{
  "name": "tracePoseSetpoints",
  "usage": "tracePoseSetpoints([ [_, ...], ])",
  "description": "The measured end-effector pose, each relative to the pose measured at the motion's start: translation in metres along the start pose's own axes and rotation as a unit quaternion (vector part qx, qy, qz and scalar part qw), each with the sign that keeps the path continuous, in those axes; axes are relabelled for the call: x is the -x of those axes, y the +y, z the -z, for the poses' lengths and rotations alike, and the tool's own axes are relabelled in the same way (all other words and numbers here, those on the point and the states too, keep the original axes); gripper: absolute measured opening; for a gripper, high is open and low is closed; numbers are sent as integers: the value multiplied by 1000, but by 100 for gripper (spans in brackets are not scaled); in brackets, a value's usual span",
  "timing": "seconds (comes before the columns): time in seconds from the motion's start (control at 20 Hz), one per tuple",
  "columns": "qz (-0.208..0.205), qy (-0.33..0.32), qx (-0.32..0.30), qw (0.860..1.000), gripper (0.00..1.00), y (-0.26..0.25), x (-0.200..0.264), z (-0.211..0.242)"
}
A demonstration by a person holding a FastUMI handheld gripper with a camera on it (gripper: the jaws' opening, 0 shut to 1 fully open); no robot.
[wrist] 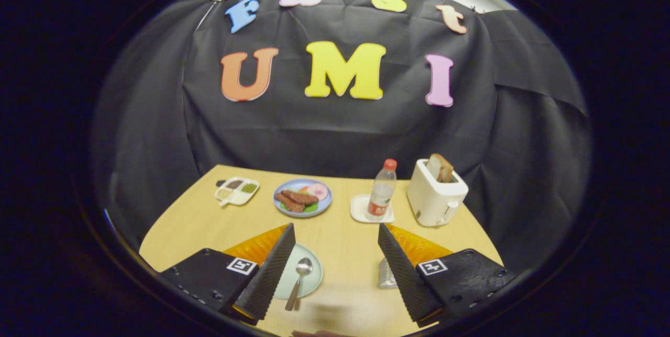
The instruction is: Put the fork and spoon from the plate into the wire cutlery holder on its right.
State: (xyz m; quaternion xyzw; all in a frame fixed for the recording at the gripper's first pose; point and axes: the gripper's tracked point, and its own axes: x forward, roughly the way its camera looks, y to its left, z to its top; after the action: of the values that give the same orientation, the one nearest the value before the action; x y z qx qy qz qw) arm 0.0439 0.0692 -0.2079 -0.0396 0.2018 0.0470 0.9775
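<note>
The hand-held gripper (335, 258) hangs above the near edge of the light wooden table (345, 237), its fingers spread wide and holding nothing. A silver metal spoon (299, 279) lies on the pale green round plate (309, 274) just right of the left finger. The wire cutlery holder (387, 274) peeks out beside the right finger, mostly hidden. Farther off stand a blue plate of food (302, 197), a clear plastic bottle with a red cap (382, 190) and a white toaster (435, 193).
</note>
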Motion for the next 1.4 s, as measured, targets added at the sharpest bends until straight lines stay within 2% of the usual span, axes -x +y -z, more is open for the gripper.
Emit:
tracePoseSetpoints([
  [0.25,-5,87,18,996,95,31,-40,74],
  [0.45,-12,162,22,987,95,57,-55,124],
  [0.8,-16,215,4,976,74,85,-79,158],
  [0.95,-2,240,-7,971,56,84,-91,176],
  [1.1,14,252,-21,967,47,79,-98,185],
  [1.25,19,260,-34,965,23,81,-100,190],
  [1.3,22,262,-31,964,23,81,-100,191],
  [1.4,27,265,-34,963,9,81,-99,192],
])
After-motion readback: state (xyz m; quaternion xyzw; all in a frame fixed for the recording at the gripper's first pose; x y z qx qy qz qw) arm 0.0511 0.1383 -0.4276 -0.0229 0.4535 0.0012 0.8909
